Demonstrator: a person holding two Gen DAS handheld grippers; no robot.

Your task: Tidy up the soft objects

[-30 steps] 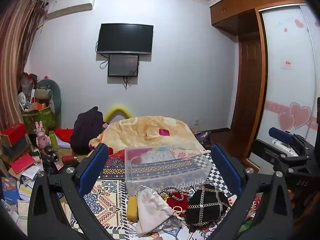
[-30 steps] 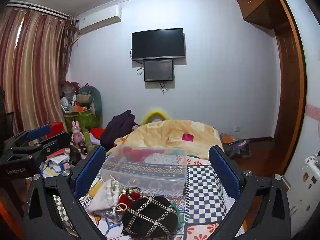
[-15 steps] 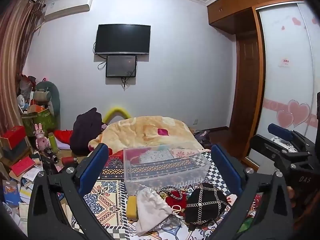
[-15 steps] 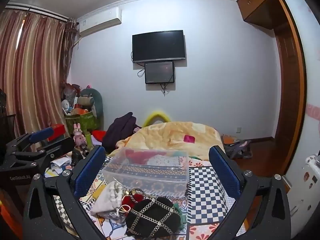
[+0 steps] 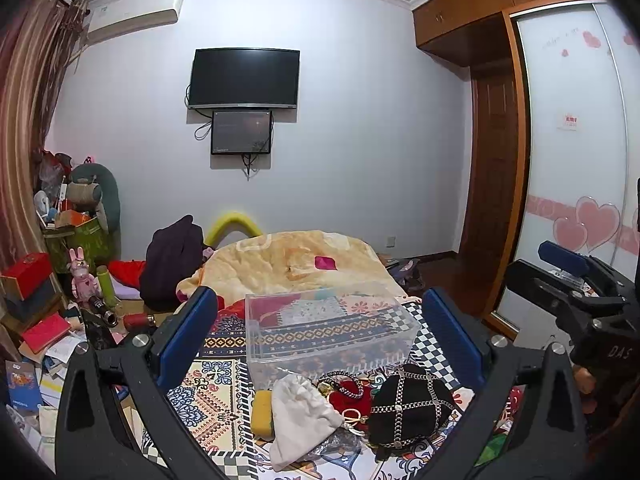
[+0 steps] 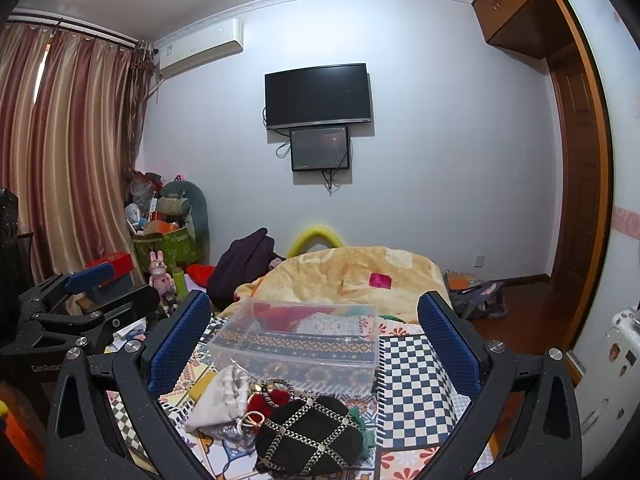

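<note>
Both hand-held grippers, left (image 5: 320,336) and right (image 6: 314,340), gape wide, gripping nothing; low in frame, the black chained pouch (image 5: 408,410) and white pouch (image 5: 300,416) lie before the clear box (image 5: 328,332) on the bed (image 5: 216,392).

On the bed before me the box (image 5: 328,336) lies behind the pouch (image 5: 300,416) and the bag (image 5: 408,408), pouch left of bag
</note>
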